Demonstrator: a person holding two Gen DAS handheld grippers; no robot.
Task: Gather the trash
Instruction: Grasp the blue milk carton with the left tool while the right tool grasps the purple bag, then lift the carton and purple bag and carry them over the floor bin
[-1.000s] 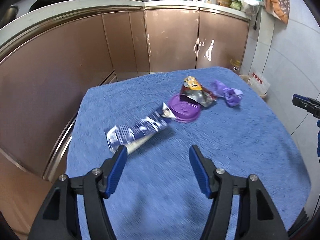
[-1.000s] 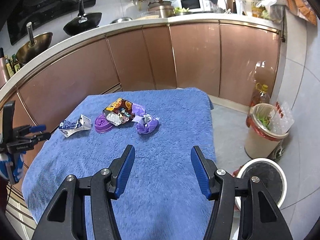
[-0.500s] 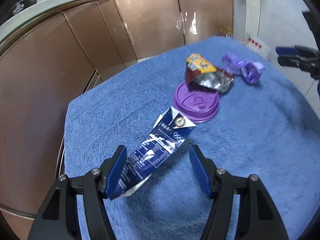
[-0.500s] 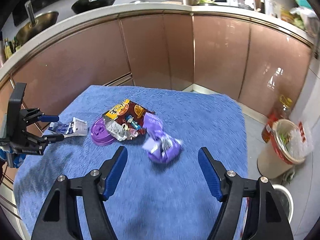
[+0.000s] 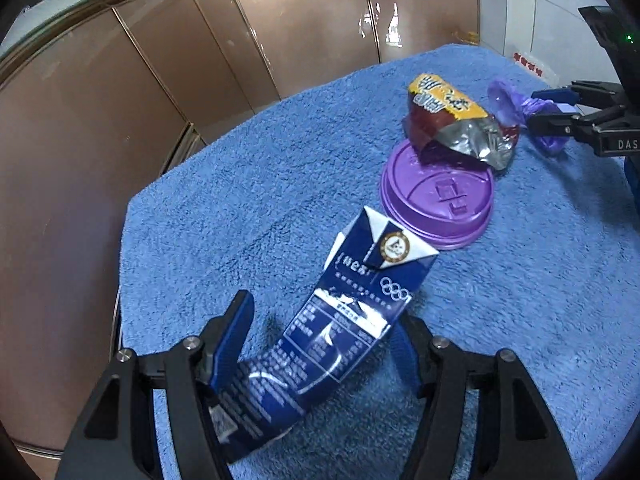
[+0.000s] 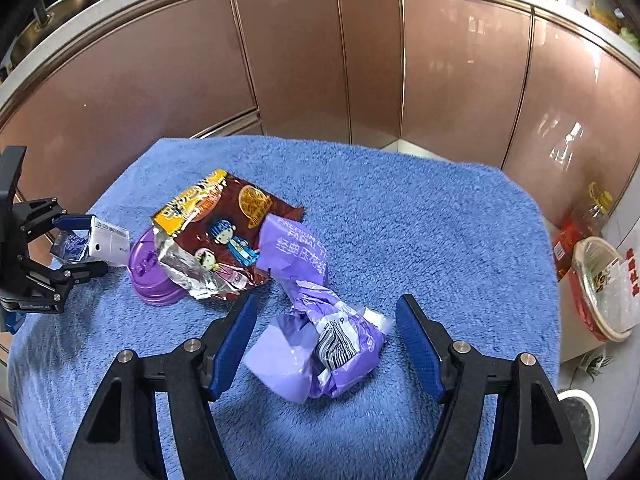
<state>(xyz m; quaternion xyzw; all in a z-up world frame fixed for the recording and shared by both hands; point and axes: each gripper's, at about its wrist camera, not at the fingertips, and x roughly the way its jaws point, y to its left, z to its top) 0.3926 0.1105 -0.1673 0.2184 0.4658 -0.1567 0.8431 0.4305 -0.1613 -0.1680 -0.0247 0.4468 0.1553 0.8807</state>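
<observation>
Flattened carton (image 5: pixel 352 312) between left gripper's (image 5: pixel 324 344) parted jaws, purple wrapper (image 6: pixel 320 340) between right gripper's (image 6: pixel 326 344)

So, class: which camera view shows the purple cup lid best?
The left wrist view: the purple cup lid shows nearly whole, embossing visible, only its far edge under the snack wrapper. In the right wrist view, the wrapper covers most of it.

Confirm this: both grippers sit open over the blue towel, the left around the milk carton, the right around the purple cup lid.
One slip: the right gripper brackets the crumpled purple tissue wrapper, not the purple cup lid, as the right wrist view shows. The lid lies between carton and snack bag. The rest holds: the left gripper is open around the milk carton on the blue towel.
</observation>
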